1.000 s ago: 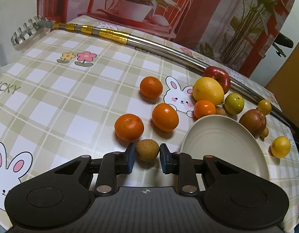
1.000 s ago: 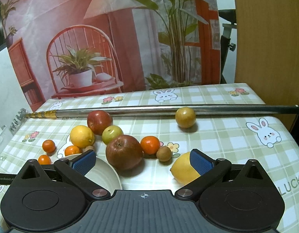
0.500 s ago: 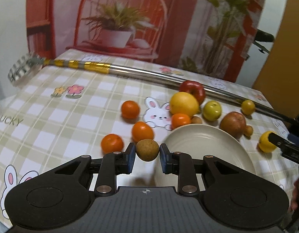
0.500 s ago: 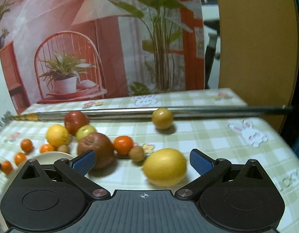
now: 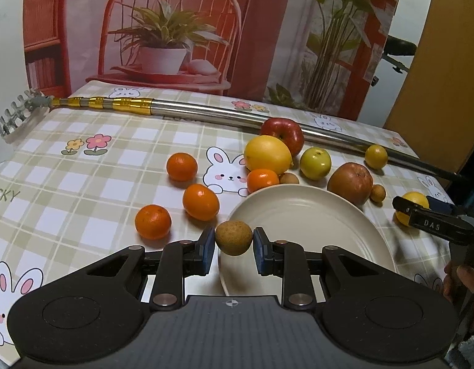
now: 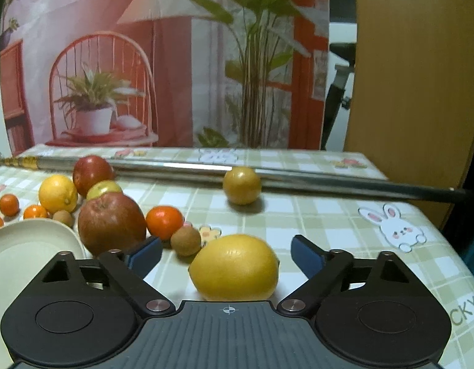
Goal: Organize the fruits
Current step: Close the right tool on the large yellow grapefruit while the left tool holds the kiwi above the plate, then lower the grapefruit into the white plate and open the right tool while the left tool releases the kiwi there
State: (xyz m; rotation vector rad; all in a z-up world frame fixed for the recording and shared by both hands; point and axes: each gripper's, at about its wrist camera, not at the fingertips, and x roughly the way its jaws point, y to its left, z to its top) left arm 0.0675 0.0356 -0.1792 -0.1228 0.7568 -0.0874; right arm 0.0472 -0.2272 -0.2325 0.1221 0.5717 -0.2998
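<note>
The small round brown fruit [image 5: 234,237] is pinched in the left gripper [image 5: 234,243], right over the cream plate's [image 5: 314,215] near rim. The big yellow lemon [image 6: 235,267] sits between the right gripper's [image 6: 227,253] closing jaws, pads not touching yet. It could get nudged sideways and rolled if one pad lands first. The lemon's underside is hidden.

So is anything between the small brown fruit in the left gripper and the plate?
Nothing visible. The left gripper holds the small brown fruit right at the plate near rim, and the plate's bare inside lies just ahead.
</note>
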